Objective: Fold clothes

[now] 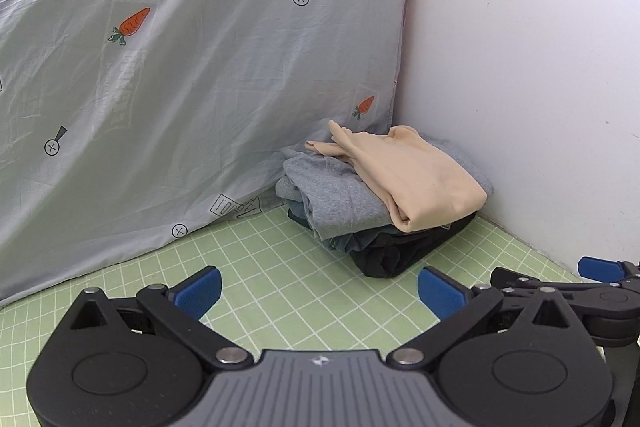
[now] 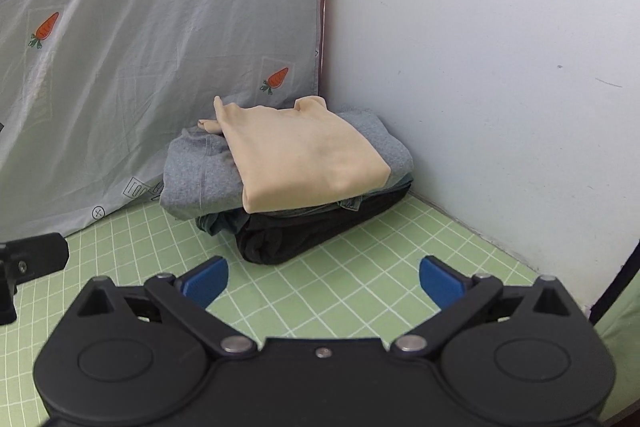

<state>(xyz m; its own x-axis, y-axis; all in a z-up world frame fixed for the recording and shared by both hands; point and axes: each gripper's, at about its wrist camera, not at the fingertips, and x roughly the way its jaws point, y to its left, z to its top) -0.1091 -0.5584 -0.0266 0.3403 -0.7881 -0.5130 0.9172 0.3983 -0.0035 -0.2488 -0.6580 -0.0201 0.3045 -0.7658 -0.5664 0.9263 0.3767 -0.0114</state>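
Observation:
A stack of folded clothes sits in the far corner on the green grid mat (image 1: 280,287). A beige garment (image 1: 416,175) lies on top, over a grey one (image 1: 332,195), a blue denim one and a black one (image 1: 404,251) at the bottom. The stack also shows in the right wrist view, with the beige garment (image 2: 308,155) on top, then grey (image 2: 200,175) and black (image 2: 304,231). My left gripper (image 1: 319,293) is open and empty, a short way in front of the stack. My right gripper (image 2: 323,283) is open and empty, also in front of it. The right gripper shows at the right edge of the left wrist view (image 1: 600,279).
A grey sheet with carrot prints (image 1: 180,59) hangs behind and left of the stack. A white wall (image 1: 520,67) bounds the mat on the right. Part of the left gripper (image 2: 32,259) shows at the left edge of the right wrist view.

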